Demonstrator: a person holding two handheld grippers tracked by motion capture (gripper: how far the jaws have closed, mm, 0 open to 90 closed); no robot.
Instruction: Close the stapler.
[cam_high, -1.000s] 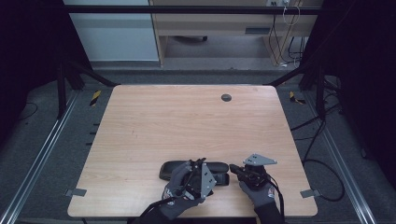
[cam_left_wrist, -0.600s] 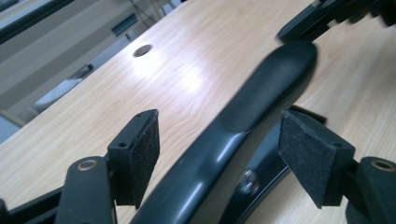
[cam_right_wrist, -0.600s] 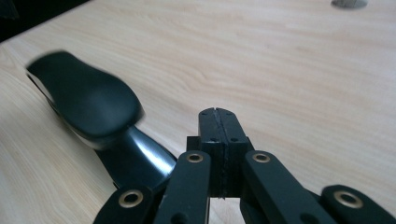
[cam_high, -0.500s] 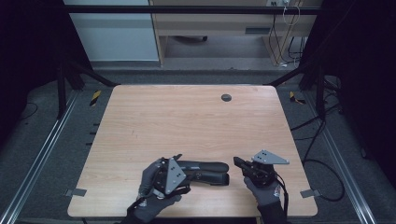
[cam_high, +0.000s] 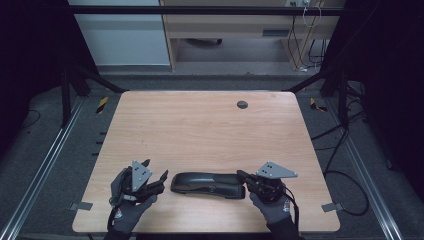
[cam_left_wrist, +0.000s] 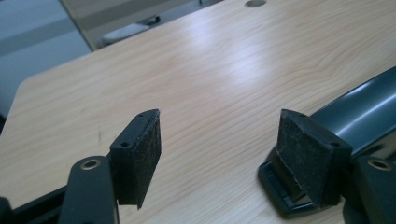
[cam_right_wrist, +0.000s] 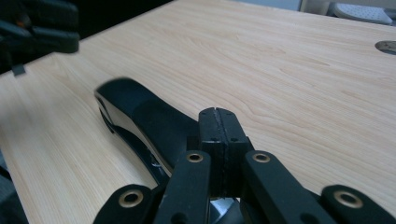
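A long black object like a stapler lies flat near the front edge of the wooden table. My left gripper stands just off its left end, with the jaws wide apart. In the left gripper view nothing sits between the pads, and the stapler's end shows behind the right pad. My right gripper is over the stapler's right end. In the right gripper view its pads are pressed together with nothing between them, and the stapler stretches away below.
A round grommet is set in the table's far side. The table's front edge is close under both hands. Beyond the table stand a wooden desk and hanging cables.
My left gripper has slid left, from over the stapler's middle to off its left end. My right gripper has lifted slightly at the right end. The stapler has stayed in place.
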